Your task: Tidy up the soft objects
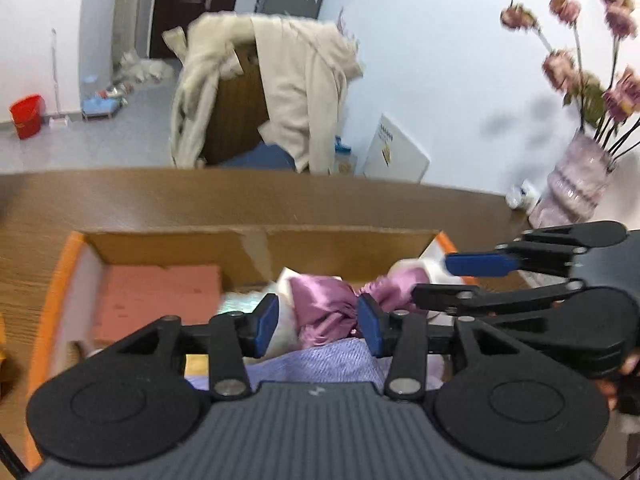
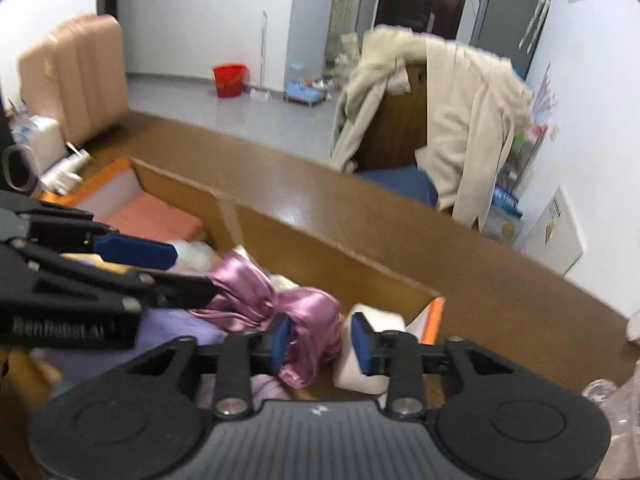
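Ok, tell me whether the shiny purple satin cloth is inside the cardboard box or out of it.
Inside. The satin cloth lies bunched within the cardboard box, below its rim, on other soft items, in both wrist views.

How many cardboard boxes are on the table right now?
1: the cardboard box with the orange rim sits on the wooden table, under both grippers, holding the purple satin cloth. Others may lie outside both views.

Satin cloth [image 1: 324,308] shiny pink-purple; box [image 1: 256,246] brown cardboard, orange-edged; folded towel [image 1: 160,296] salmon.
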Motion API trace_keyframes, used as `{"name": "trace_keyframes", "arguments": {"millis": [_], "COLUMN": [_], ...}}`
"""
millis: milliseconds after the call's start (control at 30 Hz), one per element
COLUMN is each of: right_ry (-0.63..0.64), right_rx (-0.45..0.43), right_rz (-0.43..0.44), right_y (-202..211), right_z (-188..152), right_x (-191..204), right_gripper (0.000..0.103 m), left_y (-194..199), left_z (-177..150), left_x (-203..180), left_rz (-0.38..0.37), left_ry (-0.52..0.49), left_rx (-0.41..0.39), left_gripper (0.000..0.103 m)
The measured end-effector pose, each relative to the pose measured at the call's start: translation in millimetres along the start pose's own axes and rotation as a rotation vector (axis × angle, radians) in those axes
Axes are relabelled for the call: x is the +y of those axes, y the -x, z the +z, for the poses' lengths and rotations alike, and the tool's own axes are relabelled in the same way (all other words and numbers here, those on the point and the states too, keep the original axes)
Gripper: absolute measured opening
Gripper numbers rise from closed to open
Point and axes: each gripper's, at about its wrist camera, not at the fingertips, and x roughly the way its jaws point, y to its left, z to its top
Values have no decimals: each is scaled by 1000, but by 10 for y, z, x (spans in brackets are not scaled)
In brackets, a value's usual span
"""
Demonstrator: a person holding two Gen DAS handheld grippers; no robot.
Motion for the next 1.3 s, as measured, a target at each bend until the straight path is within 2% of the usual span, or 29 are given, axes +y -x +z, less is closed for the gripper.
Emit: {"name": "trace_keyframes", "arguments": {"millis": [67, 167, 300, 333, 400, 567, 767, 833, 867, 1000, 1067, 1167, 1300], "right_ry": [5, 20, 34, 34, 31, 11, -5, -21, -29, -33, -36, -74, -261], "right_rx": [-37, -101, -158, -172, -199, -266, -318, -377, -406, -527, -576, -610, -625], "right_rz": [-6, -39, -62, -67, -79, -103, -113, -125, -127, -154, -187, -207, -174], "right_y": [316, 826, 1386, 1518, 1743, 2149, 2377, 2454, 2484, 2605, 2643, 2661, 2658], "right_z": [27, 19, -52, -74, -133, -326, -657, -868, -973, -1583, -1913, -2372, -2965], "right_x": [53, 164, 326, 375, 484, 759, 1045, 1153, 1202, 1507, 1673, 1901, 2081], "right_gripper": [41, 47, 51, 55, 59, 77, 78, 84, 86, 89, 95, 101, 102], "left_y": [321, 835, 1468, 1616, 1849, 2308, 2652, 2745, 2783, 2922, 2976, 3056, 3214], "left_z": [22, 36, -60, -109, -202, -446, -856, -1079, -1201, -1758, -2076, -2546, -3208], "left_x": [-8, -10, -22, -32, -65, -105, -117, -105, -113, -77, -79, -91, -77], "left_rz": [9, 34, 66, 74, 99, 138, 170, 193, 214, 268, 282, 288, 308], "left_ry": [-16, -32, -51, -59, -70, -72, -63, -72, -76, -72, -84, -89, 29], "left_rx": [-36, -101, -181, -201, -232, -288, -362, -411, -436, -506, -532, -525, -561], "left_gripper": [45, 52, 70, 74, 77, 83, 88, 100, 101, 103, 103, 103, 103]}}
